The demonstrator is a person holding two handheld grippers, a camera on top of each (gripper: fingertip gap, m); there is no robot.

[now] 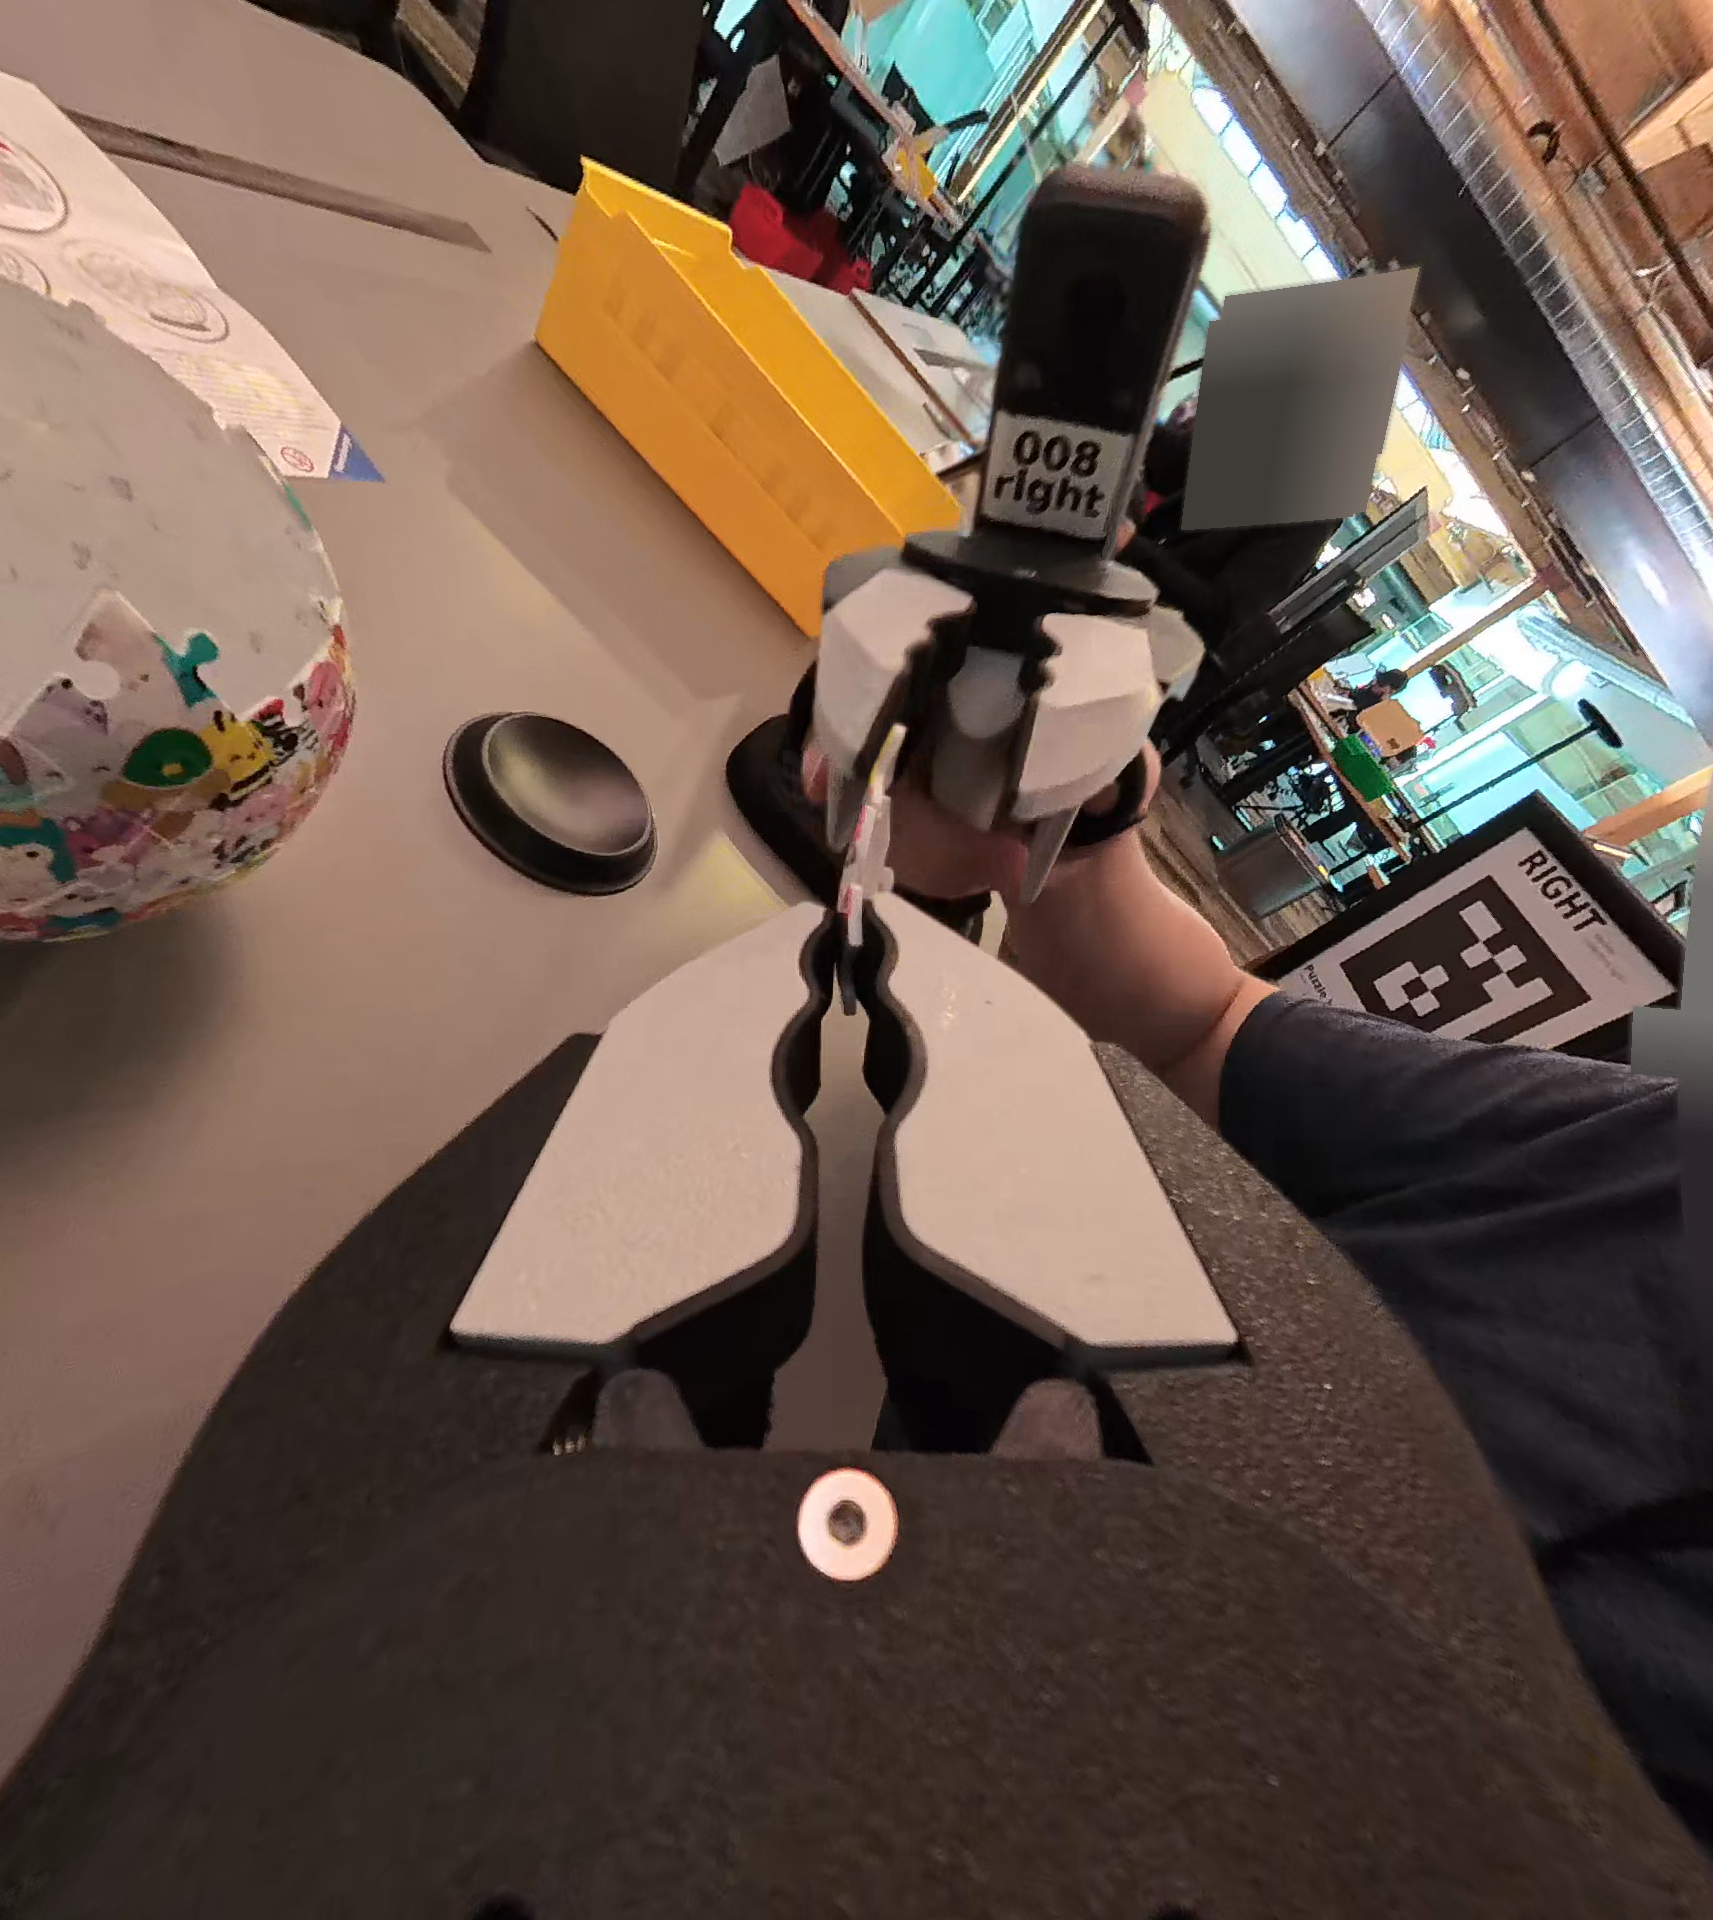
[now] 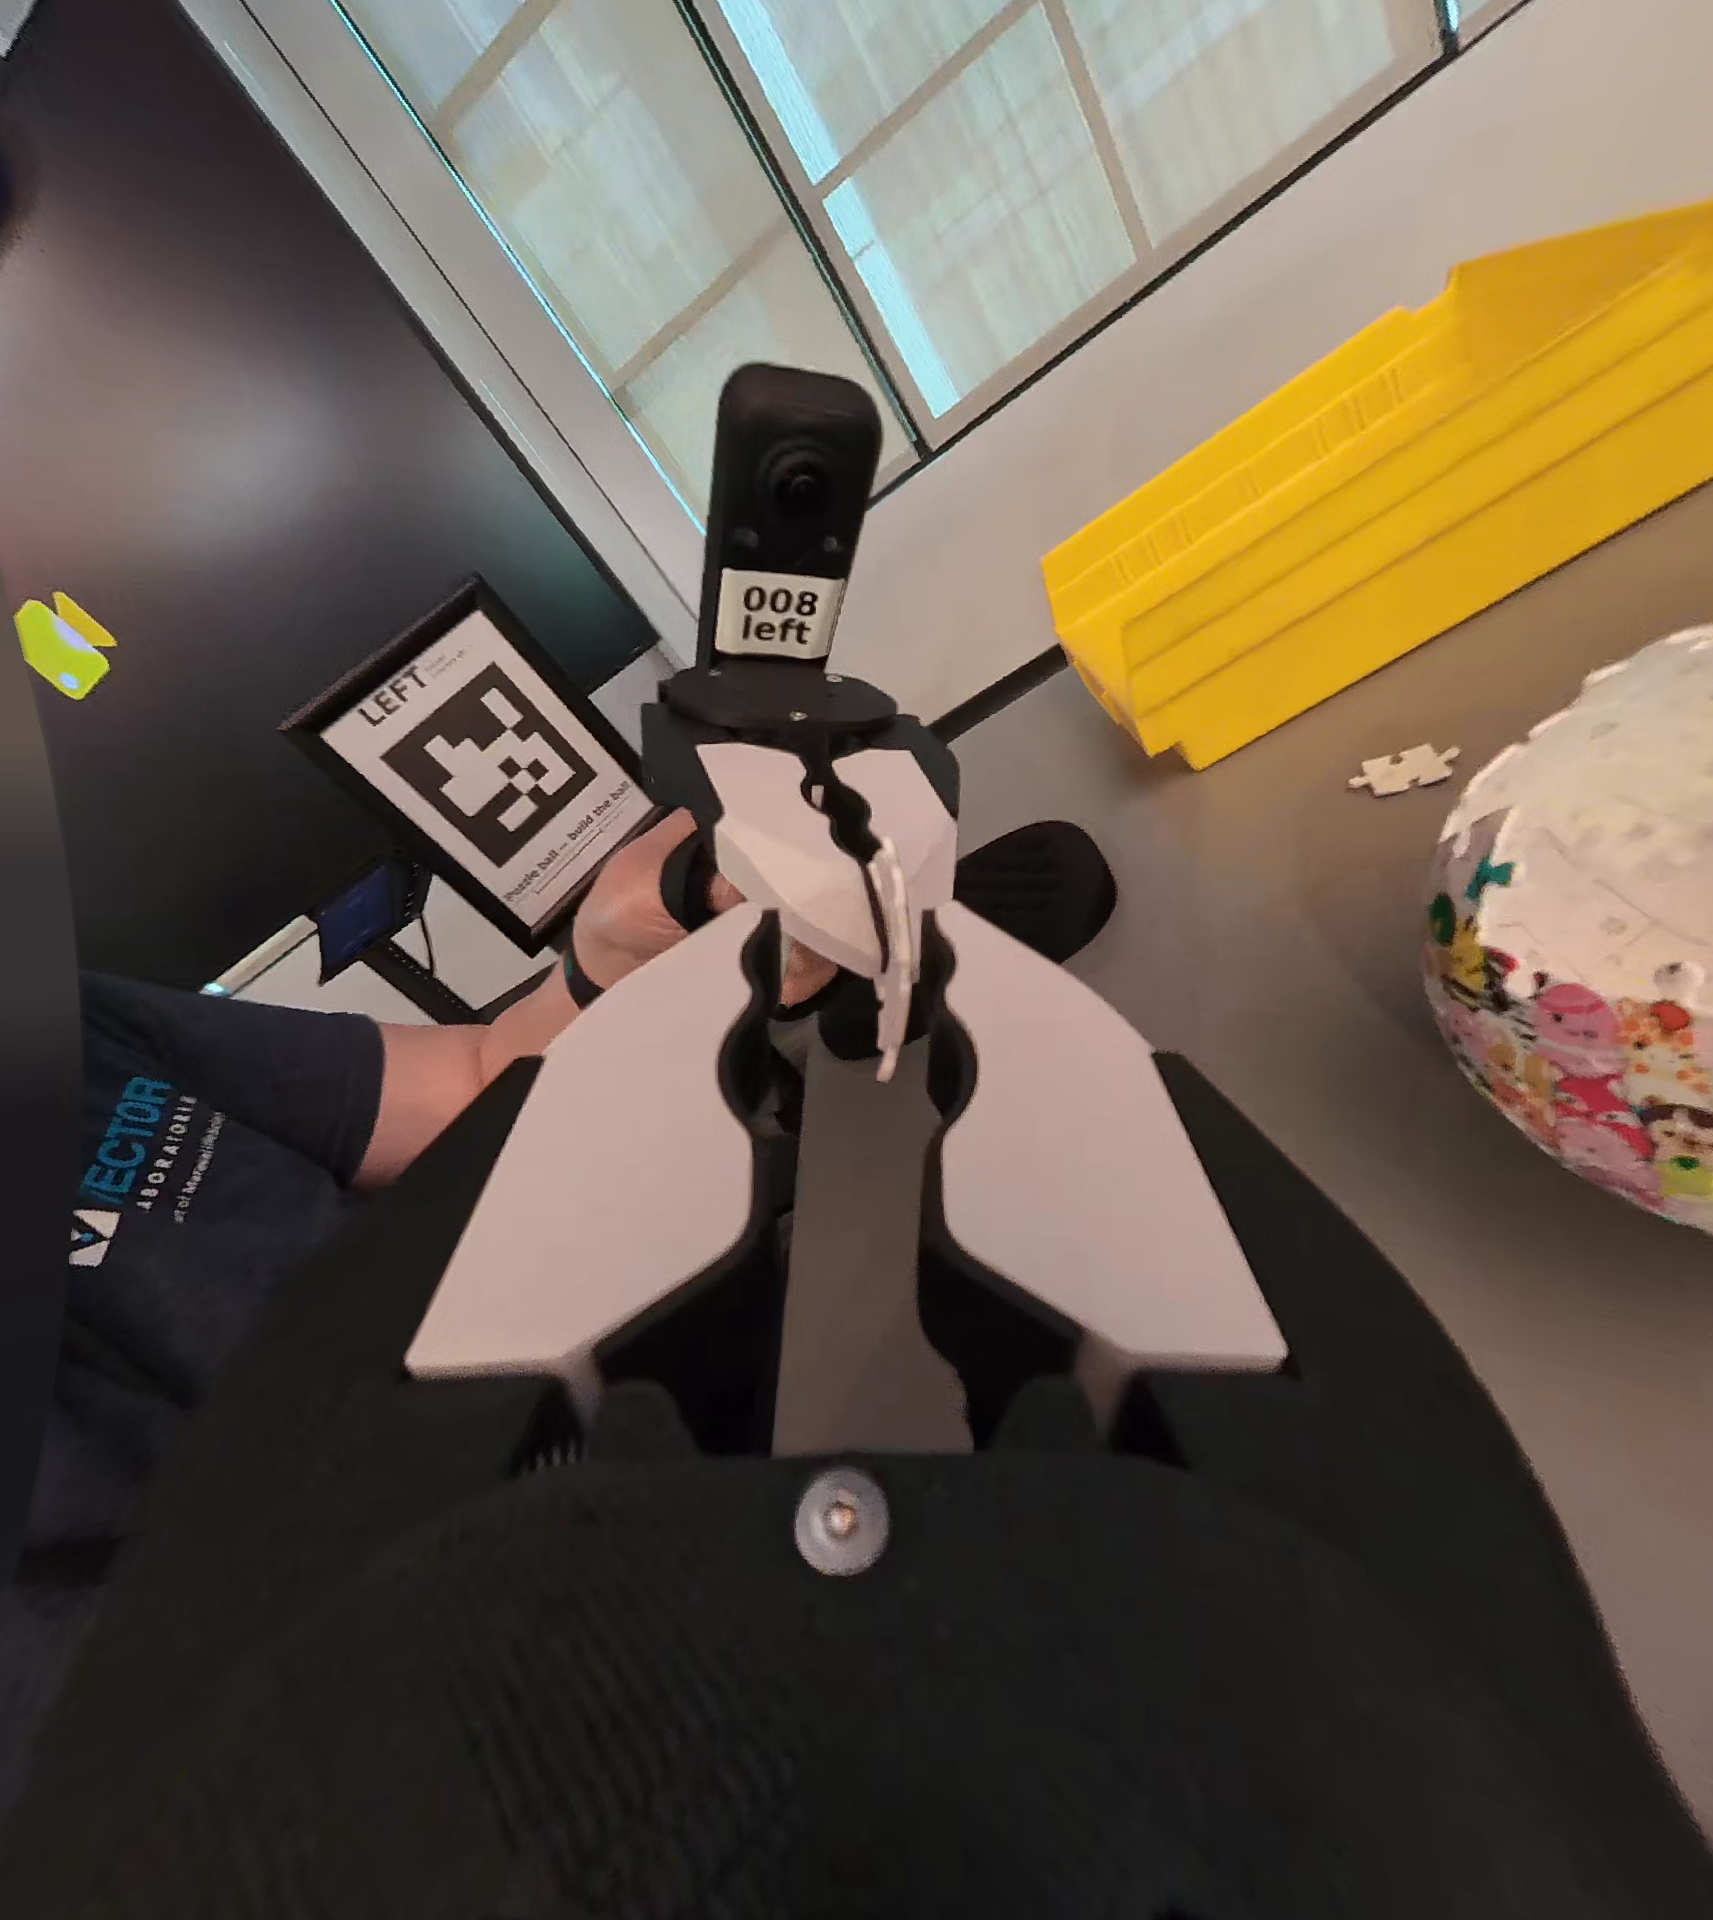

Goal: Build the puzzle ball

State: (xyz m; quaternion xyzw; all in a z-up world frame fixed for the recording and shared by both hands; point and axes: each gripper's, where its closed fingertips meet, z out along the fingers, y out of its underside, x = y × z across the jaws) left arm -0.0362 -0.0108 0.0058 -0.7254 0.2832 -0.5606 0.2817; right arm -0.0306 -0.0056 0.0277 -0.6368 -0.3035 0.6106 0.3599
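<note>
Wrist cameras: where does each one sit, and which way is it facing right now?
Left wrist view: on the left gripper, shut on a puzzle piece, facing the right gripper; a hand and forearm show.
Right wrist view: on the right gripper, jaws open, facing the left gripper; a hand and sleeve show.
Shared: piece, puzzle ball, yellow bin, table.

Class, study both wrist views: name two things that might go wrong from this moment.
1. The left hand-held gripper pinches the puzzle piece only by one edge at its fingertips, while the right hand-held gripper is open close by; a handover could twist or drop it.
2. The half-built puzzle ball rests directly on the table; pressing a piece in may roll it.
</note>
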